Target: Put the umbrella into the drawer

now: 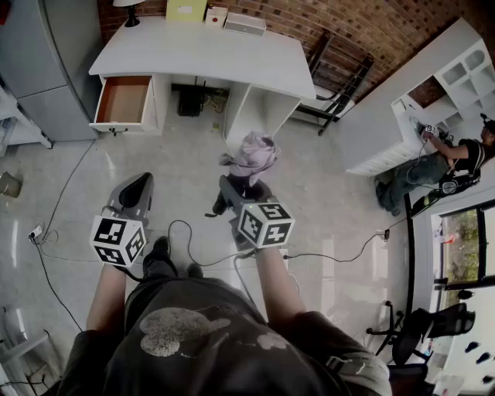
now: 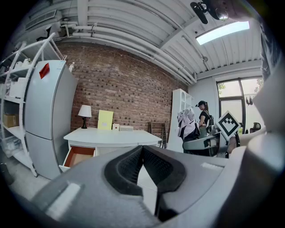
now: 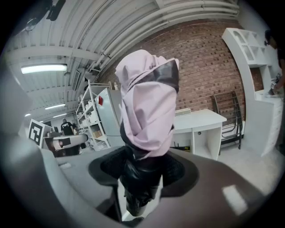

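A folded umbrella with pale pink cloth and a black handle stands upright in my right gripper, whose jaws are shut on the handle. In the right gripper view the umbrella fills the middle, its black handle clamped between the pads. My left gripper hangs to the left, shut and empty; its pads meet in the left gripper view. The white desk stands ahead, its left drawer pulled open and showing a bare brown bottom. That drawer also shows in the left gripper view.
A grey fridge stands left of the desk. A lamp, a yellow card and a small box sit on the desktop. Cables trail over the floor. A person works at white shelves at the right.
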### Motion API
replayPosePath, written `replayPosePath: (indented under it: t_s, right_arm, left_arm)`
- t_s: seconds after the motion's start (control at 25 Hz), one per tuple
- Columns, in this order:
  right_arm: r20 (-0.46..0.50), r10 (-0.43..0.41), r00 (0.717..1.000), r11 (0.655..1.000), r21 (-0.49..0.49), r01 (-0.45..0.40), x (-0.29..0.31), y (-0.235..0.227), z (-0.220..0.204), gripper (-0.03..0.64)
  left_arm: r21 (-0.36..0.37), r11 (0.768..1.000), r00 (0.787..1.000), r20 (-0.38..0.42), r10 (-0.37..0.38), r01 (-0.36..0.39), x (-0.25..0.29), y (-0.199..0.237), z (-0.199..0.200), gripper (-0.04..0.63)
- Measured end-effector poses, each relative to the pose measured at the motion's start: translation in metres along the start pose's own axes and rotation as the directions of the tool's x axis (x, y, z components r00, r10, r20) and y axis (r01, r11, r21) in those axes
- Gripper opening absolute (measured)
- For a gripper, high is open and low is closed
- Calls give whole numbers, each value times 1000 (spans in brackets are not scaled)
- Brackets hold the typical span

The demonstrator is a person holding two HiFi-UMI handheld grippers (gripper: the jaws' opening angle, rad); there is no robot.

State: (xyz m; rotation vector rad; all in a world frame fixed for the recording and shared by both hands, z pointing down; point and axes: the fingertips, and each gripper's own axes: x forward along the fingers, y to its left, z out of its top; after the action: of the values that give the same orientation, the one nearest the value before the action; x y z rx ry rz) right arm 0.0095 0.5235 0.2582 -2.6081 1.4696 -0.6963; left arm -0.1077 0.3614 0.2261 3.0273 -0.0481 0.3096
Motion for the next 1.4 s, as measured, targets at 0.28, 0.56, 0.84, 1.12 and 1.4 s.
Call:
replayPosePath:
  t_s: [0.28, 0.56, 0.84, 1.12, 1.4]
  right_arm:
    - [10, 5, 1000, 1000, -5, -5, -2, 2, 3, 227]
    - [7, 6, 1000, 1000, -1, -6, -6, -5, -1, 227]
    - [22, 37, 999, 999, 22, -37, -7, -11, -5, 227]
    - [-9, 31, 999, 1000, 6, -31, 19, -20, 6, 227]
    - [-44, -10, 999, 1000, 10, 10, 75, -30, 19, 227]
  left_arm:
    - [20, 999, 999, 17, 27, -27, -3, 5, 8, 11]
    - [9, 999, 999, -7, 52, -52, -9, 4, -2, 11]
    - [8, 996, 996, -36, 84, -84, -19, 6, -11, 11]
    - [32, 995, 995, -32, 99, -98, -2, 28, 0, 11]
    - [-22, 996, 995, -51, 86, -87, 41, 85, -8, 11]
